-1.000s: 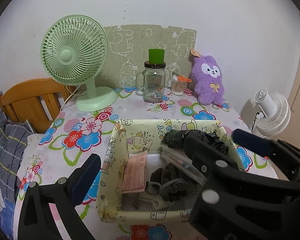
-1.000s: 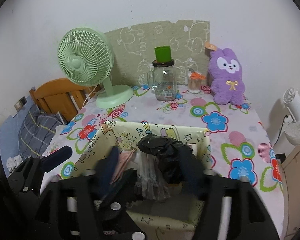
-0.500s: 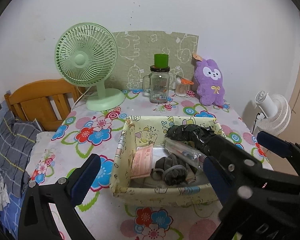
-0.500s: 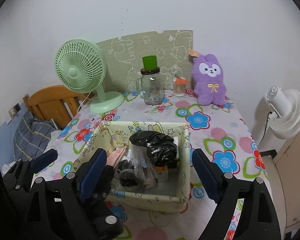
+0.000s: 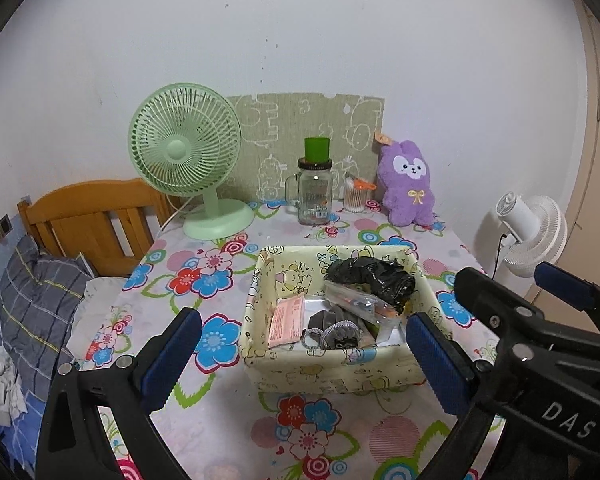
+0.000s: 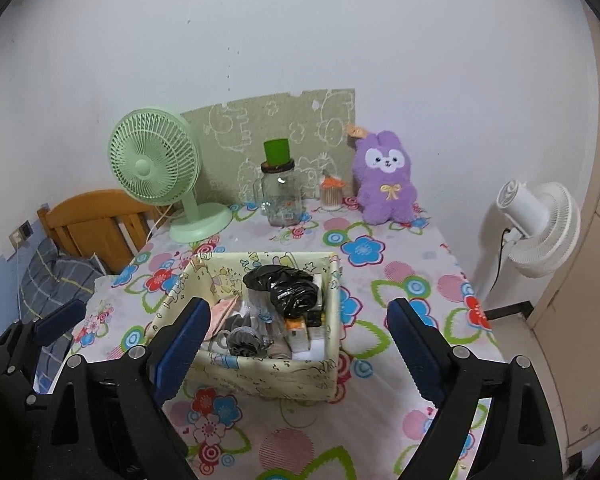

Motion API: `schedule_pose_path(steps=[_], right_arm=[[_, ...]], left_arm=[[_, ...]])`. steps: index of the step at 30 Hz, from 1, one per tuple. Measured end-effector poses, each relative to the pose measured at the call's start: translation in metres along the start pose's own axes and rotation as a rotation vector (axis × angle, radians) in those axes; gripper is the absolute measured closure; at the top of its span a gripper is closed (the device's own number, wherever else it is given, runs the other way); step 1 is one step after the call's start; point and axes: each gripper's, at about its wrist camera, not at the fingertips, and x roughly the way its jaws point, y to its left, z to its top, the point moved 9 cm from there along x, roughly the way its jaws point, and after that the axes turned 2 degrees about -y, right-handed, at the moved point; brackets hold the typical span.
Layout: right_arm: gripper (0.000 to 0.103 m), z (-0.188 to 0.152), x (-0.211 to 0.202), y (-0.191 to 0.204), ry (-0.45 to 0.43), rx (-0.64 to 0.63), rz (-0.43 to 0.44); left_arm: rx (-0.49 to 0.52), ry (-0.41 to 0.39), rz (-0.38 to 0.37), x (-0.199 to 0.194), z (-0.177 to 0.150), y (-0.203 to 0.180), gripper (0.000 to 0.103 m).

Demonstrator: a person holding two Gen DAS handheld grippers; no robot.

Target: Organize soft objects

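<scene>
Pulling both grippers back from the pale yellow cartoon-print fabric basket (image 6: 260, 376) on the flowered desk (image 6: 380, 280), I see my right gripper (image 6: 296, 344), jaws just opened wide and empty, left the crumpled black plastic bag (image 6: 288, 288) inside, the left gripper (image 5: 300, 360) also wide.

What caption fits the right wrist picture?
Open right gripper hovers empty before a yellow cartoon-print fabric basket of oddments.

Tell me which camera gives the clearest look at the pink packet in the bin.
The left wrist view: the pink packet lies in plain sight against the bin's left wall. In the right wrist view, the right gripper's left finger covers most of the packet; only a pink edge shows.
</scene>
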Motion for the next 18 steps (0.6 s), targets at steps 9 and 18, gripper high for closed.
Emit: schedule_pose_path(steps=[9, 18], right_arm=[[0.008, -0.001, -0.039, -0.009, -0.050, 0.004, -0.017], [0.003, -0.008, -0.073, -0.014, -0.096, -0.006, -0.026]], left_arm=[[-0.002, -0.043, -0.004, -0.032, -0.002, 0.000, 0.000], [0.013, -0.091, -0.014, -0.065, -0.010, -0.003, 0.000]])
